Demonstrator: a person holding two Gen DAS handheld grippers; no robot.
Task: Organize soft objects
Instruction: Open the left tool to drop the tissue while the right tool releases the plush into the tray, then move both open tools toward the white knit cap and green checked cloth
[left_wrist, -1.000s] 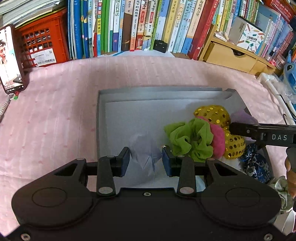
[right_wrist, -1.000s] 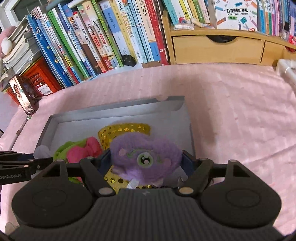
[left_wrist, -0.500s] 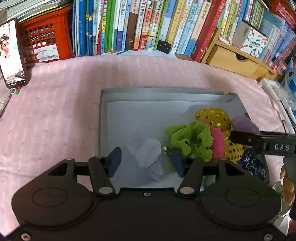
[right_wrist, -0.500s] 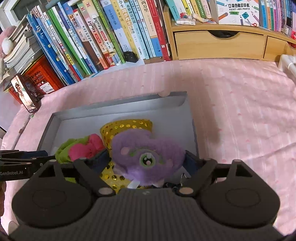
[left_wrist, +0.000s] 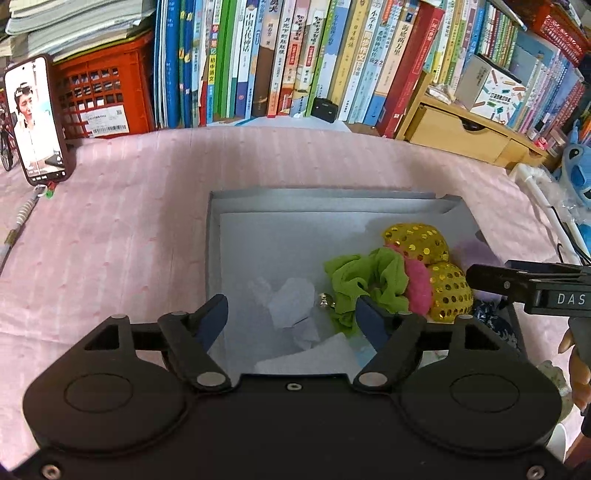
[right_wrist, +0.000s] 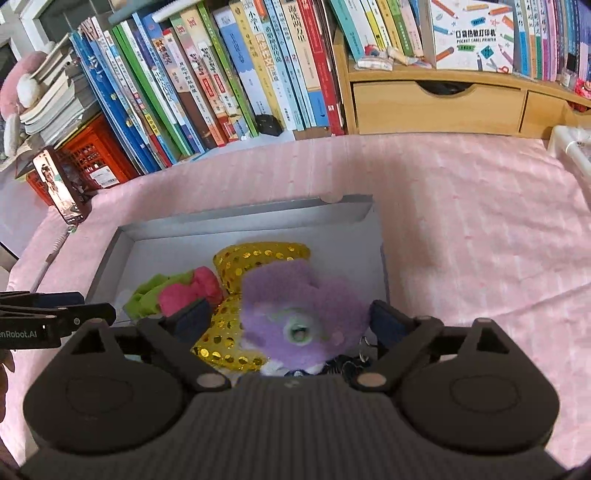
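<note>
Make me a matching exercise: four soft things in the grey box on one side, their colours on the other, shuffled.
Things:
1. fuzzy plush between the right gripper's fingers
2. sequinned piece
3. ruffled scrunchie
4. thin cloth between the left gripper's fingers

Colours:
A. green
B. white
C. purple
D. gold

Pairs: 1-C, 2-D, 3-A, 4-B

A: Right wrist view?
B: Right gripper (right_wrist: 286, 319) over the grey cardboard tray (right_wrist: 236, 223) on the pink cloth (right_wrist: 461, 229), jaws opening. Fuzzy purple plush toy (right_wrist: 295, 306) sits between them, pads not pressing it.
A: What's under it?
B: Gold sequinned fabric piece (right_wrist: 255, 258). Left of that, a pink fluffy scrunchie (right_wrist: 190, 290) touching a lime-green scrunchie (right_wrist: 147, 295).
A: Other gripper?
B: Left gripper (right_wrist: 55, 314) pokes in at the left edge.
</note>
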